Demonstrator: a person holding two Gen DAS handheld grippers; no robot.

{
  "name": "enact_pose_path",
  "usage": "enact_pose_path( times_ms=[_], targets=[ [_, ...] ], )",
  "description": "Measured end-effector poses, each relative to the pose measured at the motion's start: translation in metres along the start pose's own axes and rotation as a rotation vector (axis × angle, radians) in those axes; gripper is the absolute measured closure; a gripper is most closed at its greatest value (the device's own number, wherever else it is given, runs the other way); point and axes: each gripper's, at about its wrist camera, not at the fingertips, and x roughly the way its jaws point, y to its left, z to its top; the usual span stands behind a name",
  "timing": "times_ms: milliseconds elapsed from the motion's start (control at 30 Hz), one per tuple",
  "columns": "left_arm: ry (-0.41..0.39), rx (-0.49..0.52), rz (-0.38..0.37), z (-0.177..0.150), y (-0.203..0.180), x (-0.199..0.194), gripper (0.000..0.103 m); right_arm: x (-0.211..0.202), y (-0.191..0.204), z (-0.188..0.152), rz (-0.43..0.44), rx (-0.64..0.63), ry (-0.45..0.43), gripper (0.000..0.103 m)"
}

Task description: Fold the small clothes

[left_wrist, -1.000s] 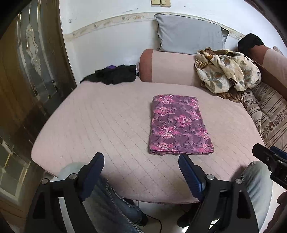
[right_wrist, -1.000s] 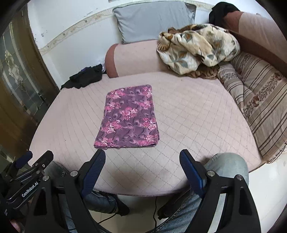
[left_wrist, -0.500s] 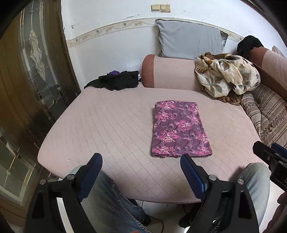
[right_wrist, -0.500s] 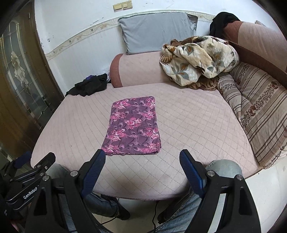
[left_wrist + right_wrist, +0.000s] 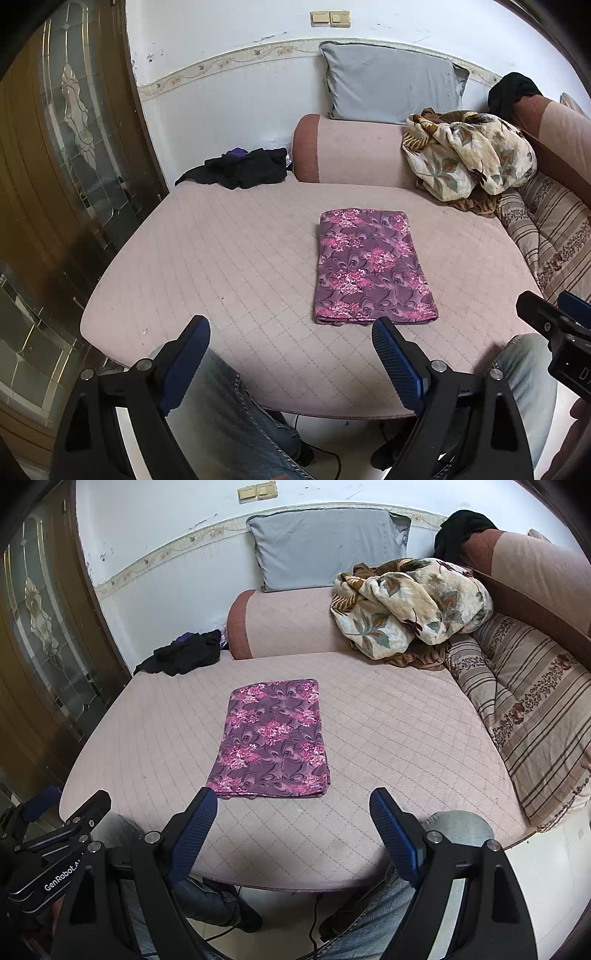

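The bed (image 5: 229, 258) stretched ahead of both tools, and on it, just beyond the fingertips, the purple flowered cloth (image 5: 369, 266) lay flat as a neat rectangle; this piece looked finished. A dark heap of clothes (image 5: 240, 171) sat far ahead by the wall, probably unfolded, though its shape was hard to make out. The left gripper (image 5: 291, 354) and the right gripper (image 5: 291, 830) both stood wide with nothing between the jaws. The cloth's inner layers were hidden.

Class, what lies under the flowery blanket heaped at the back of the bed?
Under the flowery blanket a brown cloth pokes out; it rests against the pink bolster. Whatever else lies beneath is covered.
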Motion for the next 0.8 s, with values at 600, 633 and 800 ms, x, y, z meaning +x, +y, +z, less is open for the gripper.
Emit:
enact_pose_path(
  times_ms=[600,633,800],
  targets=[
    [-0.004,0.014,-0.004,-0.0034,-0.0064,-0.0038,0.01,0.0042,0.0003,0.0011,0.002,-0.006,0.007,0.019],
    [-0.004,0.015,-0.003,-0.0033,-0.0064,-0.0039,0.01,0.0047,0.0002,0.0016,0.002,-0.007,0.007,0.019],
    [-0.003,0.017,-0.001,-0.0033,-0.0074,-0.004,0.01,0.0045,-0.0001,0.0017,0.001,-0.009,0.007,0.019]
  ],
)
